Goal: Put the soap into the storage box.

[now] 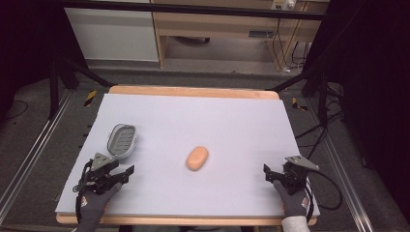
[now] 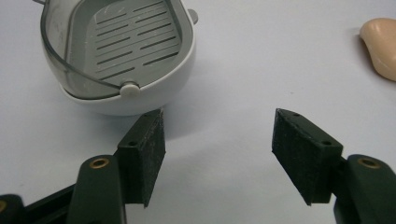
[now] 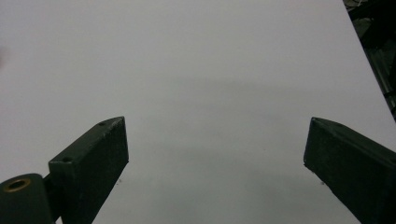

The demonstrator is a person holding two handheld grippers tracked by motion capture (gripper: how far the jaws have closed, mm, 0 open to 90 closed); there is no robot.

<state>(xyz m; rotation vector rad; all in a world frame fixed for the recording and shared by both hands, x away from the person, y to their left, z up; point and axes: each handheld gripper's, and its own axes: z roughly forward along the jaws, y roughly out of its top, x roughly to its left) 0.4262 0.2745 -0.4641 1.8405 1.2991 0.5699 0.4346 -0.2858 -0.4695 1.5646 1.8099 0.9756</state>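
In the high view, a table (image 1: 159,92) covered by a pale sheet (image 1: 217,121) stood before the person. A grey soap dish (image 1: 121,140) lay near the sheet's left edge, and an orange-pink soap (image 1: 197,158) lay near the middle, well apart from the dish. The left gripper (image 1: 126,172), held in a gloved hand (image 1: 94,200), rested low on the sheet just below the dish, with its jaws spread and nothing between them. The right gripper (image 1: 267,172), held in the other gloved hand (image 1: 293,203), sat near the sheet's right edge, well apart from the soap, and it too held nothing.

In the left gripper view, the left gripper (image 2: 218,144) had its jaws released and wide apart over bare sheet (image 2: 261,60). The dish (image 2: 122,56) lay just ahead of the left-hand jaw, whose tip came right up to the dish's white rim; whether they touched could not be told. The dish had a slotted grey insert and a clear wall. The soap (image 2: 382,46) showed at the upper right edge, partly cut off.

In the right gripper view, the right gripper (image 3: 215,140) was released, its jaws standing far apart with plain sheet (image 3: 196,70) between and beyond them.
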